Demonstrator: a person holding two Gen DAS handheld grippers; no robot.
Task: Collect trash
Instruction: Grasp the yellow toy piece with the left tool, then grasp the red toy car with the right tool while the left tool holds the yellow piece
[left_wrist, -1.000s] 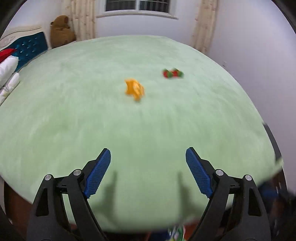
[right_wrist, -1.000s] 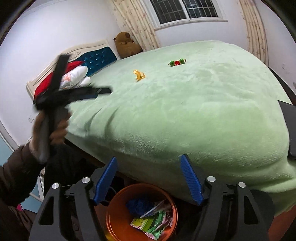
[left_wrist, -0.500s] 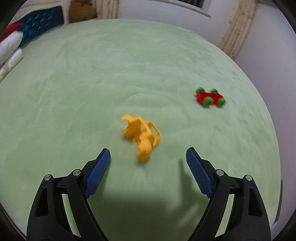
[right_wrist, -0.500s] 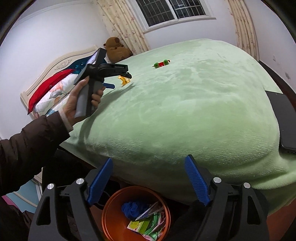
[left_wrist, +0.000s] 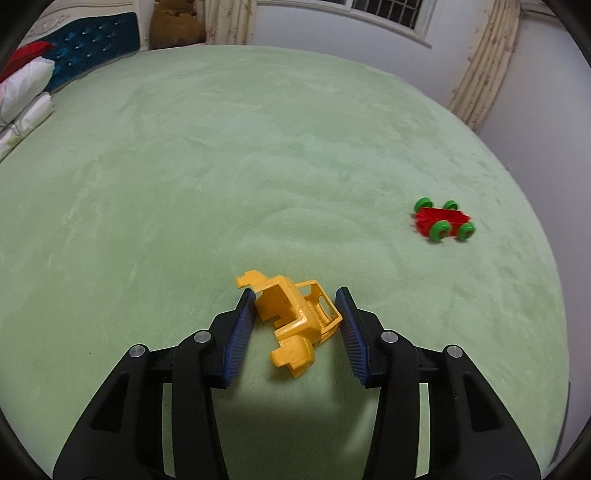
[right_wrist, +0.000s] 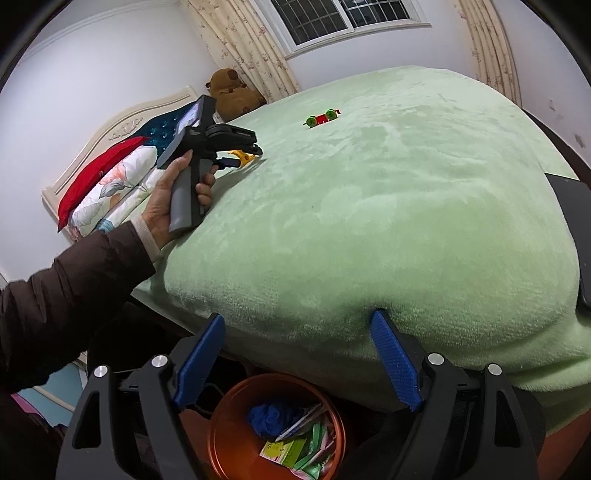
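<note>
A broken yellow plastic toy cab lies on the green bedspread. My left gripper straddles it, both blue pads touching its sides, jaws closed in on it. It also shows in the right wrist view under the left gripper. A red toy chassis with green wheels lies further right, also seen from the right wrist. My right gripper is open and empty, above an orange trash bin holding wrappers and a blue rag.
The bed's near edge hangs over the bin. Pillows and a blue headboard are at the left. A brown plush toy sits by the curtain. A dark flat object lies at the bed's right edge.
My left gripper moved forward over the bed to the yellow cab and narrowed its jaws around it. My right gripper stayed over the bin, open.
</note>
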